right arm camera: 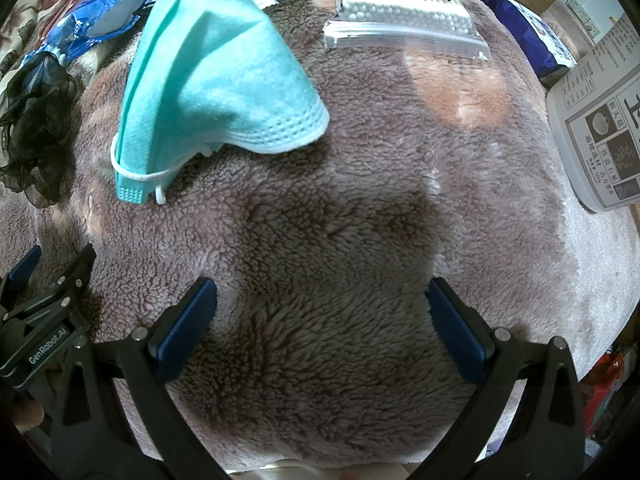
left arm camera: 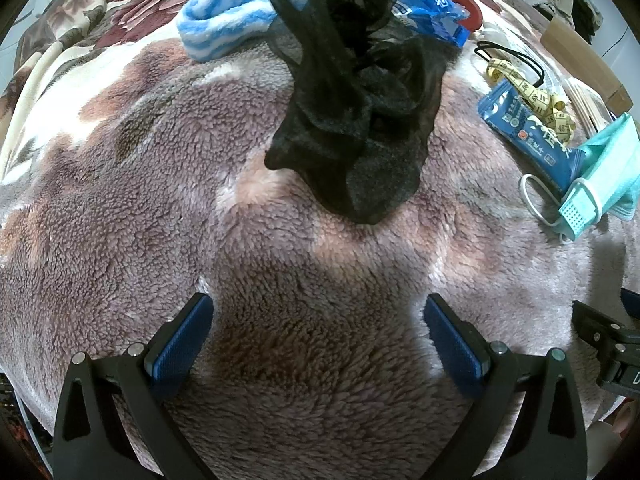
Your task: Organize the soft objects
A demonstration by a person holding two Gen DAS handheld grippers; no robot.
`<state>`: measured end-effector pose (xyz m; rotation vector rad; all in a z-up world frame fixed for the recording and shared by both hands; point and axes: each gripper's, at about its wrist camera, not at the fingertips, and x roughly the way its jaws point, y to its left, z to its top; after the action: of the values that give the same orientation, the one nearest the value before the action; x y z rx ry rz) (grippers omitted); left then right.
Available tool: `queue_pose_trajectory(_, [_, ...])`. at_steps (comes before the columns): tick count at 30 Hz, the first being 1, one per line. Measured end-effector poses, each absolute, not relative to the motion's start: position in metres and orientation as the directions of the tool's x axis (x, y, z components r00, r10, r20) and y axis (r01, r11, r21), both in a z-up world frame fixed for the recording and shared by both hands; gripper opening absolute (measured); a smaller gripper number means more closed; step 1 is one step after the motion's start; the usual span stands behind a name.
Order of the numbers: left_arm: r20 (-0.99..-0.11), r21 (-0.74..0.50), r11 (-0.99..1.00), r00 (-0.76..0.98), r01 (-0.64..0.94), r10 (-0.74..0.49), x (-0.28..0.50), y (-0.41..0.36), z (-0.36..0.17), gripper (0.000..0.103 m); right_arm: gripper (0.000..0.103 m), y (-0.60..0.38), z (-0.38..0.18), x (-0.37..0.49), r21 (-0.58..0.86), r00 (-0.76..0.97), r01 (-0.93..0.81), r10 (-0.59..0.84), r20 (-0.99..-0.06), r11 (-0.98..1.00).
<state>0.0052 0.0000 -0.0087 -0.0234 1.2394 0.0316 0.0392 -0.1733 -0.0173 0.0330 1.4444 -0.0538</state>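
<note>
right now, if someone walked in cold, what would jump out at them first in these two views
In the left wrist view, a crumpled black sheer stocking lies mid-blanket ahead of the open left gripper, with a blue-and-white striped fuzzy sock behind it. In the right wrist view, a teal face mask lies folded on the fleece blanket, ahead and left of the open right gripper.

On the blanket [left arm camera: 168,184] the sheer garment [left arm camera: 360,112] lies in the middle, its far end draped over a snack packet [left arm camera: 432,4], with the fluffy sock [left arm camera: 224,28] just to its left. To its right lie a measuring tape [left arm camera: 536,96] on a wrapper [left arm camera: 524,132], then the face mask [right arm camera: 216,68]; beyond the mask sits a bag of cotton swabs [right arm camera: 404,12]
</note>
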Motion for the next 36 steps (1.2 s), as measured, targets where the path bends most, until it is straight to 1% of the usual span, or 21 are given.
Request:
queue_pose_trajectory(18, [-0.947,0.003,0.999,0.322,-0.038,0.015,0.007,-0.001,-0.010,0.103,0.103,-0.173,-0.017,0.040,-0.010,0.125,0.058,-0.017,-0.992,0.998])
queue_pose_trajectory(26, [-0.946,-0.008,0.999,0.324,-0.034,0.003,0.005,0.006,-0.005,0.103,0.103,-0.182,-0.015,0.038,0.013,0.139,0.067,0.004,-0.990,0.998])
queue_pose_trajectory(32, [-0.946,-0.008,1.000,0.323,-0.030,0.002,0.002,0.018,0.004,0.103,0.103,-0.186,-0.008,0.034,0.012,0.152,0.067,0.001,-0.988,0.998])
queue_pose_trajectory(36, [-0.933,0.009,1.000,0.360,-0.017,0.014,0.003,0.025,0.029,0.102,0.103,-0.189,0.010,0.027,0.040,0.189,0.076,0.025,-0.982,0.996])
